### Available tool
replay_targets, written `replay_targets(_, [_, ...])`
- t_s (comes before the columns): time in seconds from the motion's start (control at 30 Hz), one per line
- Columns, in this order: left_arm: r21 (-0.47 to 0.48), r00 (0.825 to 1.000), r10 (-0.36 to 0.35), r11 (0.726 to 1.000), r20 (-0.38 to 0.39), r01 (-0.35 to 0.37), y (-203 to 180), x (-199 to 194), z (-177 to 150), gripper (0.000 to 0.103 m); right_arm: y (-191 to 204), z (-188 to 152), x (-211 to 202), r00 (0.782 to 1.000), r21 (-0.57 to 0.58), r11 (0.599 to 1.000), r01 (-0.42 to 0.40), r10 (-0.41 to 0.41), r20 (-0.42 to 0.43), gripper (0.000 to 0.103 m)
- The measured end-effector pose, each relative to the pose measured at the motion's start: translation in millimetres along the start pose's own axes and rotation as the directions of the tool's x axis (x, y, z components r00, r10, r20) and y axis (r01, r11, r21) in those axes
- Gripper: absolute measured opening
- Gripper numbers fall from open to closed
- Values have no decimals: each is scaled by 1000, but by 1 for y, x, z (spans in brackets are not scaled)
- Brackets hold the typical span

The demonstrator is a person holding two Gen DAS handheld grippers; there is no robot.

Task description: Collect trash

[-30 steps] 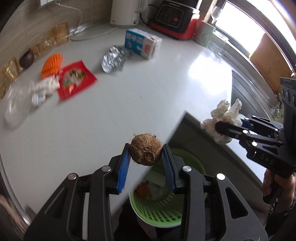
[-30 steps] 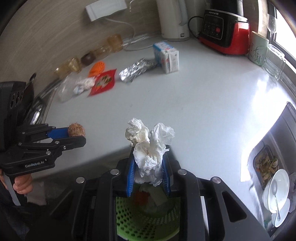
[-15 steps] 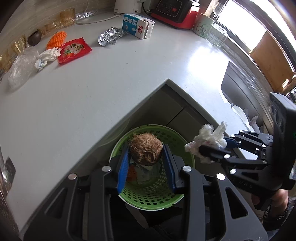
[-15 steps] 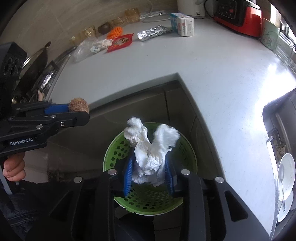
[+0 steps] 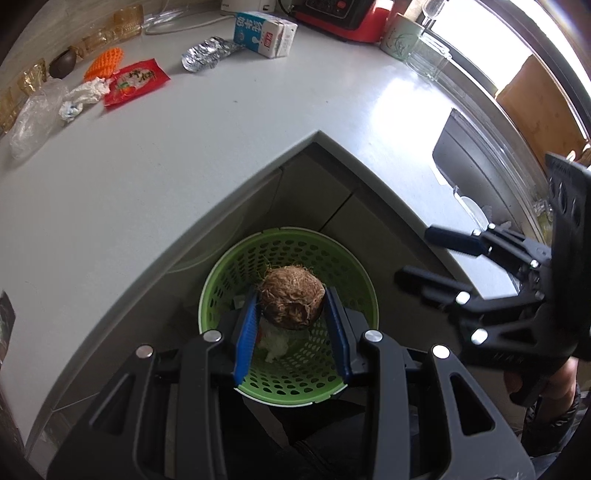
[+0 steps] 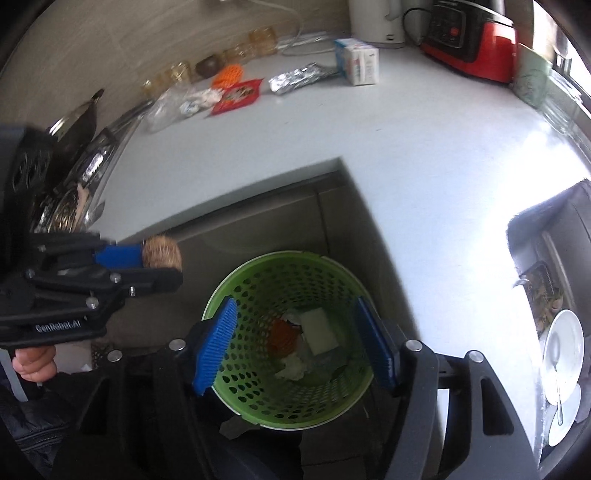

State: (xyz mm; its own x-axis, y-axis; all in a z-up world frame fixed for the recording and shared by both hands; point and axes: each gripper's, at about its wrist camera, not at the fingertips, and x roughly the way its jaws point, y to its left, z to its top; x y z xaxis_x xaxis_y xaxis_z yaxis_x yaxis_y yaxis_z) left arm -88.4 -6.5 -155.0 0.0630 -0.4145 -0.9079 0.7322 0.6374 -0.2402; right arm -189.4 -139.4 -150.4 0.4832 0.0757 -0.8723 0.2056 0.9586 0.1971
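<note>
A green perforated waste basket (image 5: 221,295) (image 6: 332,273) stands on the floor in the counter's inner corner. My left gripper (image 5: 291,306) (image 6: 162,266) is shut on a brown hairy round husk (image 5: 291,302) (image 6: 161,253) and holds it over the basket. My right gripper (image 6: 295,343) (image 5: 417,254) is open and empty above the basket. In the basket lie crumpled white tissue (image 6: 291,367), an orange piece (image 6: 282,334) and a white block (image 6: 319,330). More trash lies far back on the counter: a red snack wrapper (image 5: 136,81), crumpled foil (image 5: 208,55), a milk carton (image 5: 264,33), a tissue wad (image 5: 86,94), a clear bag (image 5: 31,118), orange foam netting (image 5: 103,64).
The white L-shaped counter (image 5: 184,155) wraps around the basket. A red appliance (image 6: 469,51) and a kettle (image 6: 376,18) stand at the back. A sink (image 5: 472,173) with dishes (image 6: 561,354) is on the right. Glass cups (image 5: 125,18) line the back wall, cookware (image 6: 85,122) sits left.
My right gripper has opened and let the white tissue fall into the basket. Both grippers have moved further out over the basket; the left still holds the husk.
</note>
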Motion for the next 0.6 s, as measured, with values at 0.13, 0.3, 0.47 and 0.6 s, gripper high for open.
replay_targets(0.13, [29, 1000, -11, 1000, -13, 12, -9, 3, -2, 35, -10, 0, -7, 1000, 31, 1000, 5, -5, 15, 68])
replay_targets(0.3, [68, 999, -15, 998, -47, 18, -20, 9, -4, 48, -14, -3, -9, 1000, 45, 999, 12, -13, 18, 70])
replay_targets(0.47, [91, 1000, 7, 996, -20, -5, -25, 4, -4, 73, -12, -4, -8, 1000, 42, 999, 8, -9, 16, 70])
replay_targets(0.6, [90, 998, 60, 994, -1, -59, -22, 0, -1, 86, -9, -3, -10, 1000, 35, 999, 10, -11, 22, 73])
